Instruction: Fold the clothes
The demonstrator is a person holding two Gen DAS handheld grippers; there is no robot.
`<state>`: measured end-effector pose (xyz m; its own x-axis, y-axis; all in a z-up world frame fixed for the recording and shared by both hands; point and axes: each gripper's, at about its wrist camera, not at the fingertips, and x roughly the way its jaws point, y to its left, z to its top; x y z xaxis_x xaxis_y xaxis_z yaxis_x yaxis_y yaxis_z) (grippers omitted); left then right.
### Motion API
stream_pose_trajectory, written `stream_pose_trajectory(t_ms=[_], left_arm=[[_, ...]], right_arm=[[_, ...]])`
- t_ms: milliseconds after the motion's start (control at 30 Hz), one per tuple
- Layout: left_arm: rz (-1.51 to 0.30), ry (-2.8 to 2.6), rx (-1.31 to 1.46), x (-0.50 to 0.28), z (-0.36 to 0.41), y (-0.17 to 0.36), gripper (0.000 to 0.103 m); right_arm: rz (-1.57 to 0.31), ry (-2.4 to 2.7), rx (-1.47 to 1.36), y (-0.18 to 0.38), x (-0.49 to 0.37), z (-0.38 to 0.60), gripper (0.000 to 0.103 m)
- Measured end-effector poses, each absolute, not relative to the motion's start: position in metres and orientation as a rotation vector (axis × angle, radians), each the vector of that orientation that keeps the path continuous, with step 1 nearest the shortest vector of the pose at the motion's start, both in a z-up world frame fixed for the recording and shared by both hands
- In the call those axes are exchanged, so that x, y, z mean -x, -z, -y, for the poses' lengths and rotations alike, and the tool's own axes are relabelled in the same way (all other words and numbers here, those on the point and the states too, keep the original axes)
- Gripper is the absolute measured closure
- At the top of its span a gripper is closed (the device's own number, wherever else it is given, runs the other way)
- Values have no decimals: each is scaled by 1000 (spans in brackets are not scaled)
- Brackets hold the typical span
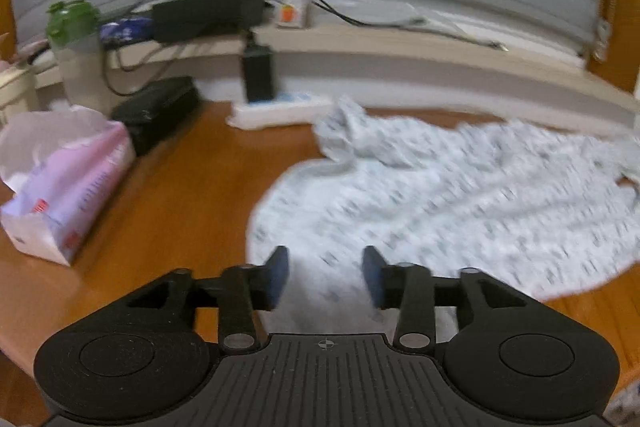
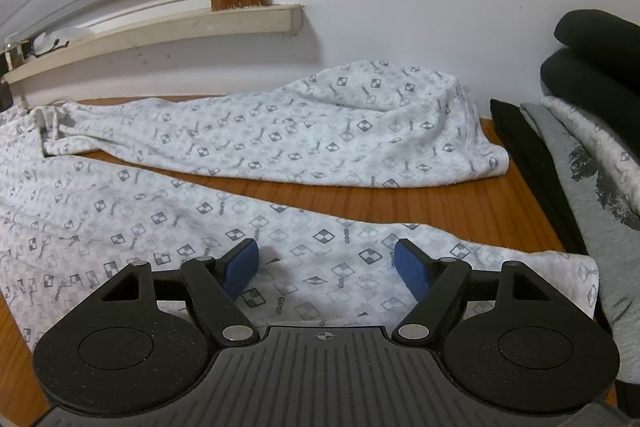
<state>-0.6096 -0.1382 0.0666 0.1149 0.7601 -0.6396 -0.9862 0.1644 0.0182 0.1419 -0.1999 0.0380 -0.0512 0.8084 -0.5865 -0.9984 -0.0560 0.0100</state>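
Trousers (image 2: pixel 304 147) in a white checked print lie spread on the bench (image 2: pixel 440 203), legs splayed in a V. Both tools stand apart and hold nothing: the left hand-held gripper (image 1: pixel 325 277) over the waist end, the right hand-held gripper (image 2: pixel 325 267) over the near leg. Folding looks barely begun; next, pinch the near leg's edge and carry it onto the far leg.

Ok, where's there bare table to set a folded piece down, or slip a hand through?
Bare wood lies between the tissue pack and the patterned trousers, ahead of the left tool. A narrow strip runs between the two trouser legs. It is crowded along the back by the power strip and black box, and right by the stacked clothes.
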Motion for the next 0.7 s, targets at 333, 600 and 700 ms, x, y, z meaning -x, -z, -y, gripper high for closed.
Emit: stream_pose_trajectory(t_ms=[333,600,700], left_arm=[[-661,-1304,463,606,145,-58,98],[-685,-1270,546,656,171,-79,94],[-684,-1294,523,649,166,-81,86]], right_arm=[[-482,-1570,500,-39,-142,201,29],[-484,-1590,509,-39,-142,202,29],[-480,-1592,512,-39,-143,202,29]])
